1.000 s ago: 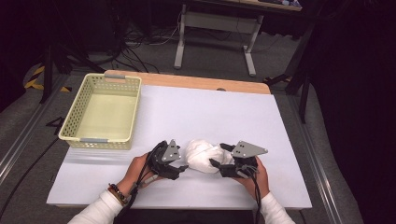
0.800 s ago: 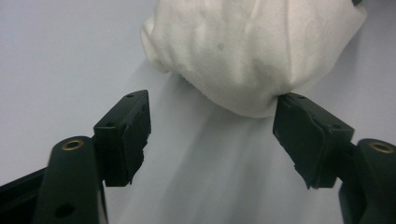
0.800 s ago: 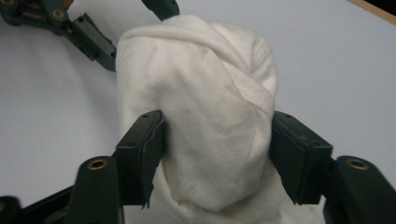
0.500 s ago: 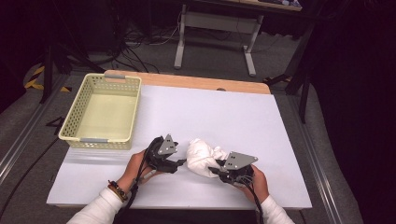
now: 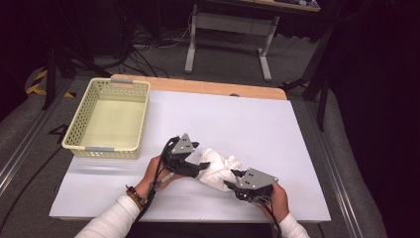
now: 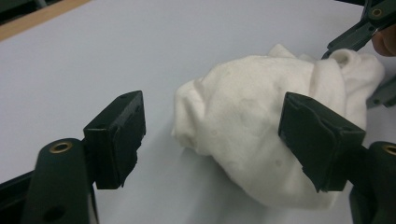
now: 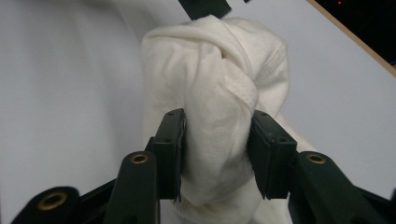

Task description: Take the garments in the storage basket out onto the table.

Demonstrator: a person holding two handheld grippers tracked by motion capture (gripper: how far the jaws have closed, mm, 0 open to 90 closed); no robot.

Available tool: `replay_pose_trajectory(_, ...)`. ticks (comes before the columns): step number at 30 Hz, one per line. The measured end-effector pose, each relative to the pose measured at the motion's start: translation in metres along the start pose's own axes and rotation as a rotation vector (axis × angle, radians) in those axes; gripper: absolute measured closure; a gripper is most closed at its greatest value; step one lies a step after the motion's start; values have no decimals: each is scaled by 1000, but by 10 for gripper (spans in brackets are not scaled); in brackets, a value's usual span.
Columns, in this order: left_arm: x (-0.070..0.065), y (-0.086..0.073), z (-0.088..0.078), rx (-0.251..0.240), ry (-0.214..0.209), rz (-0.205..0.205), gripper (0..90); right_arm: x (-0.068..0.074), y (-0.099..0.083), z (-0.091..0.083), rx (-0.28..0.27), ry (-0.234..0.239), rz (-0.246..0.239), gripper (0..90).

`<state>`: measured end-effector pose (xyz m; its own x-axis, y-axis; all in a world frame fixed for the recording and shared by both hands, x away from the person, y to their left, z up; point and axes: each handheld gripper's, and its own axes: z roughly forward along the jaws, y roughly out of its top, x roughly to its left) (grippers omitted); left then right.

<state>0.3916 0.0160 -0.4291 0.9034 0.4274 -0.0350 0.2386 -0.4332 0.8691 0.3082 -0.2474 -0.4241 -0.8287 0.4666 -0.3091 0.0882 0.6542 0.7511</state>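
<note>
A bunched white cloth (image 5: 217,166) lies on the white table (image 5: 237,114) near its front edge. My left gripper (image 5: 199,166) is at the cloth's left end, open. Its jaws have just been opening and stand wide around the cloth (image 6: 247,126); the left pad is apart from it. My right gripper (image 5: 233,179) is at the cloth's right end. Its jaws have just been opening a little, but both pads still press a thick fold of the cloth (image 7: 215,70). In the left gripper view the right gripper's jaws (image 6: 357,35) sit on the cloth's far end.
A pale yellow mesh basket (image 5: 86,148) stands on the table's left side, with nothing in it. A wooden strip (image 5: 218,88) runs along the table's far edge. Desk legs and cables lie on the floor beyond.
My right gripper has moved toward the table's front edge and closed on a fold of the cloth, drawing the bundle out to the right. The left gripper has stayed in place.
</note>
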Motion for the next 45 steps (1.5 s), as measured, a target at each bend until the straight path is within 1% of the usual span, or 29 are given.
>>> replay_pose_trajectory(3,0,-4,5,34,-59,-8,239,7,-6,-2,-1,43,2,571)
replay_pose_trajectory(4,0,-4,5,34,-59,-8,249,7,-6,-2,-1,43,2,571)
replay_pose_trajectory(6,-1,-6,5,51,-91,-3,257,9,-8,-4,0,65,1,553)
replay_pose_trajectory(7,-3,-7,5,60,-110,4,292,10,-9,-5,-4,78,-4,537)
replay_pose_trajectory(8,-4,-8,6,74,-117,15,338,11,-10,-7,-4,75,2,515)
replay_pose_trajectory(9,-5,-10,6,85,-117,23,338,11,-10,-7,-4,75,2,515)
replay_pose_trajectory(10,-7,-12,7,94,-135,22,382,11,-11,-7,-3,73,6,505)
replay_pose_trajectory(11,-7,-14,7,101,-144,22,475,10,-13,-7,3,70,7,454)
replay_pose_trajectory(12,-7,-15,7,112,-149,15,475,10,-13,-7,3,70,7,454)
replay_pose_trajectory(13,-7,-16,7,113,-153,14,527,10,-14,-6,2,57,16,411)
replay_pose_trajectory(14,-7,-16,6,116,-161,13,589,8,-14,-5,3,47,25,398)
replay_pose_trajectory(17,-10,-16,6,126,-132,36,705,4,-17,-3,5,33,58,319)
replay_pose_trajectory(19,-14,-15,4,117,-95,67,728,3,-21,1,28,9,85,296)
replay_pose_trajectory(21,-18,-13,2,88,-52,97,734,1,-24,5,53,8,99,370)
replay_pose_trajectory(23,-21,-11,-1,69,-5,128,737,1,-25,8,54,16,84,501)
replay_pose_trajectory(24,-21,-10,-3,57,9,139,738,1,-24,8,52,11,75,530)
replay_pose_trajectory(26,-22,-8,-8,29,49,160,743,2,-22,7,53,-12,58,604)
replay_pose_trajectory(27,-22,-7,-10,15,63,166,744,3,-21,5,50,-43,45,677)
replay_pose_trajectory(28,-22,-6,-13,-3,82,170,744,3,-21,5,50,-43,45,677)
replay_pose_trajectory(29,-22,-5,-16,-15,100,174,746,3,-21,3,42,-76,35,698)
replay_pose_trajectory(30,-21,-3,-19,-33,108,176,746,3,-21,3,42,-76,35,700)
replay_pose_trajectory(31,-21,-2,-22,-44,117,179,746,2,-19,0,19,-119,32,726)
replay_pose_trajectory(33,-23,1,-28,-73,152,200,746,1,-18,-2,8,-130,27,729)
replay_pose_trajectory(35,-22,2,-31,-91,170,193,743,1,-17,-5,-4,-170,24,731)
replay_pose_trajectory(36,-21,2,-32,-95,168,185,741,0,-17,-6,-7,-189,20,724)
replay_pose_trajectory(37,-20,1,-31,-87,159,172,740,-1,-17,-6,-5,-198,21,704)
replay_pose_trajectory(38,-19,0,-31,-79,160,174,738,-3,-19,-6,-1,-213,31,696)
replay_pose_trajectory(42,-16,-3,-27,-56,154,149,729,-9,-25,-4,25,-228,66,678)
replay_pose_trajectory(45,-15,-3,-28,-54,171,152,724,-12,-26,-7,21,-242,81,731)
